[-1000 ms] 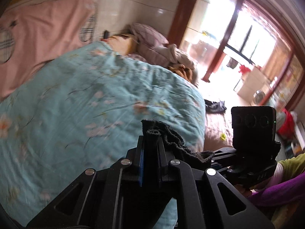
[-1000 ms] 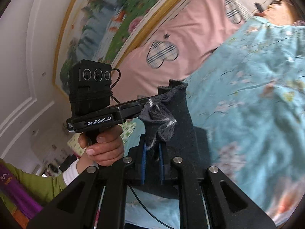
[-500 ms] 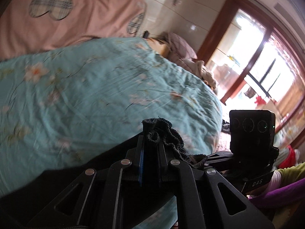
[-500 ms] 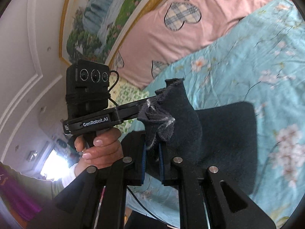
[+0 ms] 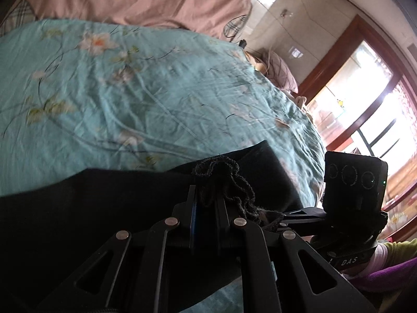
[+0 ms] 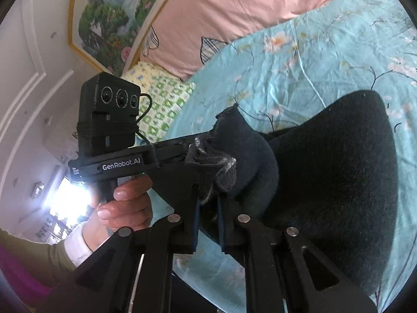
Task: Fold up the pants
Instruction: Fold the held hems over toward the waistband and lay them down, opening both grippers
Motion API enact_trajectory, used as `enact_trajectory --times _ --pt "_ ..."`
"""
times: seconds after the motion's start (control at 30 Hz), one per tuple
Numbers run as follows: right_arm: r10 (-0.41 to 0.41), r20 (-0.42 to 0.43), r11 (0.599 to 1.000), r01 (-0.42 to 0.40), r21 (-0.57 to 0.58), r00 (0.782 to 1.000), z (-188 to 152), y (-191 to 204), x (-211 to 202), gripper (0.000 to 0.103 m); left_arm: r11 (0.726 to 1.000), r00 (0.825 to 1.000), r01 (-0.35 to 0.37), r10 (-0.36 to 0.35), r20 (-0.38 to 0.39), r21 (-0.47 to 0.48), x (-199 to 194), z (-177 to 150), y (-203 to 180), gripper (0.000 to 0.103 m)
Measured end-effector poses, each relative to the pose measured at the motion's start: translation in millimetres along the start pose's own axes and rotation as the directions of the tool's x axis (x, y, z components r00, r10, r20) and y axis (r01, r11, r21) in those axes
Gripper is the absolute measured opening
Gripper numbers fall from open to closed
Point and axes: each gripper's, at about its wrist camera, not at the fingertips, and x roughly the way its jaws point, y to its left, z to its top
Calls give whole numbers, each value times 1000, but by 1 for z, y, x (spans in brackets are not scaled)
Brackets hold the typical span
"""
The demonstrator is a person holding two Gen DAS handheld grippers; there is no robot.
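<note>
**Bedroom fold-in-progress: dark pants pinched at both ends**

Bedroom setting, with a teal floral bedspread [image 5: 146,96] used as the work surface and a pink duvet [image 6: 234,23] behind it. The dark fleece pants [image 6: 338,172] are draped over the bedspread. Soft, floppy, light fabric is expected, so hems or corners are best gripped. The left gripper [image 5: 207,203] is nearly closed on a frayed pants edge. The right gripper [image 6: 208,203] is likewise clamped on bunched fabric.

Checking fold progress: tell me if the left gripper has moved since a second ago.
Yes. The left gripper, shut on the pants, has sunk toward the teal quilt.
</note>
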Motion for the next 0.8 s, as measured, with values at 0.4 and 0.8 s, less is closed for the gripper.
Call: enact_trajectory --times 0.4,0.8 --pt "-46 -74 999 45 -15 996 0 7 17 29 990 997 -78 79 1 -114 -12 -21 25 15" --pt "19 -116 999 -22 -24 993 6 24 26 39 951 988 -80 115 103 -299 -57 -56 51 37"
